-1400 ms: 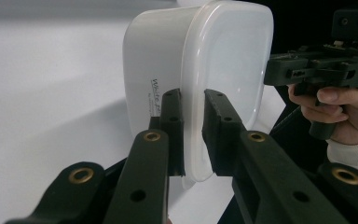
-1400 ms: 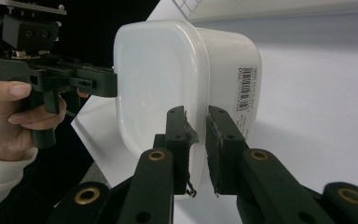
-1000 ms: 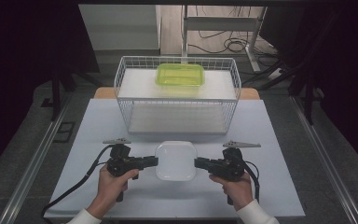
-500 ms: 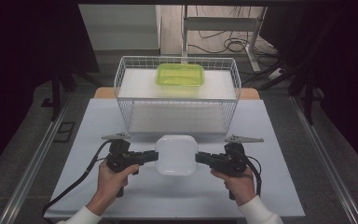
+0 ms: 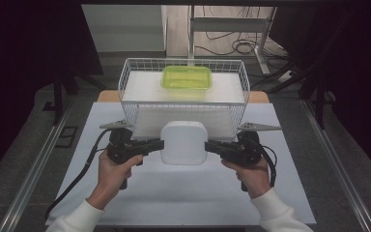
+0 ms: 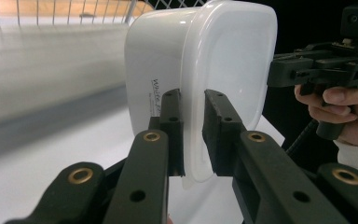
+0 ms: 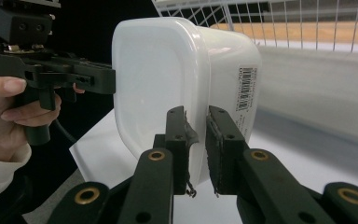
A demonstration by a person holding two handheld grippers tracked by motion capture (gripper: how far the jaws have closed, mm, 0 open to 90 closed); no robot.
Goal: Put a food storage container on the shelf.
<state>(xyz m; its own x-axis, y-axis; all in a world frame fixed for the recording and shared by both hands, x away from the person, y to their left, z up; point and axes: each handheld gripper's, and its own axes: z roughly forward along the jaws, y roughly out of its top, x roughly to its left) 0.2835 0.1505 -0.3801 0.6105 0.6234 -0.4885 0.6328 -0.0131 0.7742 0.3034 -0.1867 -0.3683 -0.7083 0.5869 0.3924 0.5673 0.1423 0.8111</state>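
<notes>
A white plastic container with its lid on hangs above the white table, held from both sides. My left gripper is shut on the lid rim at its left edge; in the left gripper view the rim sits pinched between the two black jaws. My right gripper is shut on the rim at the right edge, with the container close up in the right gripper view. The container's barcode label faces that camera. Each gripper view shows the opposite hand and gripper at the far edge.
A white wire basket stands just behind the container, with a foam slab inside and a green lidded box on it. The white table has bare room in front. Cables trail from both grippers toward the person.
Both grippers have lifted the white container off the table; in the high view it has moved up toward the basket's front wall. Both grips are unchanged.
</notes>
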